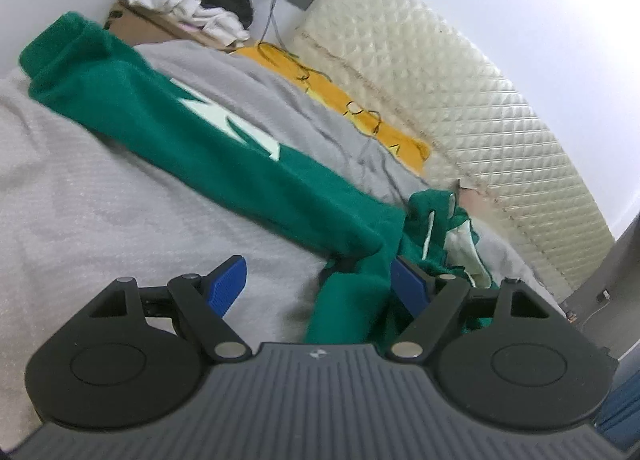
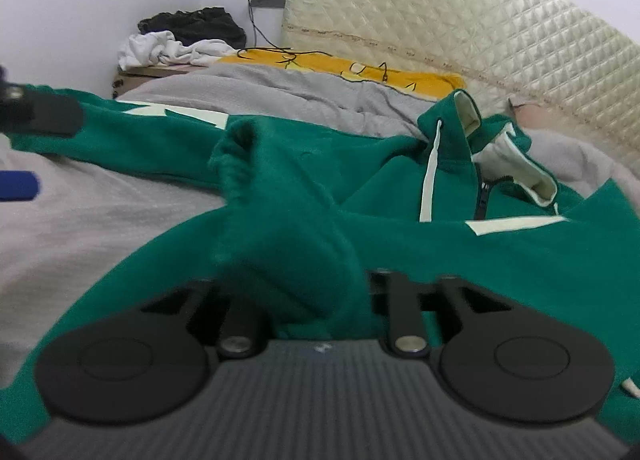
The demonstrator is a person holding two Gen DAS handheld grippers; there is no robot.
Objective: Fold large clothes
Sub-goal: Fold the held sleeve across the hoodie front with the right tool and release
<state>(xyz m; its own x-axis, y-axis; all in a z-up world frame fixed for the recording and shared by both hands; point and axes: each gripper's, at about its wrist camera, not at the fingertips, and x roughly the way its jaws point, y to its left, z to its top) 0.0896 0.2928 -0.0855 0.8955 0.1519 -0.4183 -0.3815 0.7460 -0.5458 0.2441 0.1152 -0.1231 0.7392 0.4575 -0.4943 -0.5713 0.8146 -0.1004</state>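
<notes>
Setting: a bed point(image 1: 80, 188) with a grey cover, a quilted headboard point(image 1: 460, 92) behind it.
Garment: a green hooded sweatshirt point(image 2: 304, 196) lies spread across the bed, hood point(image 2: 472, 132) toward the headboard, one sleeve point(image 1: 168, 108) stretched away from the hood.
Left hand-held gripper point(image 1: 316, 284): released, jaws wide, with a fold of green cloth lying loose between them, near the hood.
Right hand-held gripper point(image 2: 316, 292): its fingertips are hidden under a bunched sleeve; the jaws stand part open and cloth sits between them, but I cannot tell whether they press on it.
Step in hand: probably laying the bunched sleeve over the body of the sweatshirt.
Doing it well: let the cloth drop flat before pulling clear, smooth the bunch toward the hood, and keep the fold edge straight.
Nearby: a heap of clothes point(image 2: 176, 40) beyond the foot of the headboard, well apart from the sweatshirt.
</notes>
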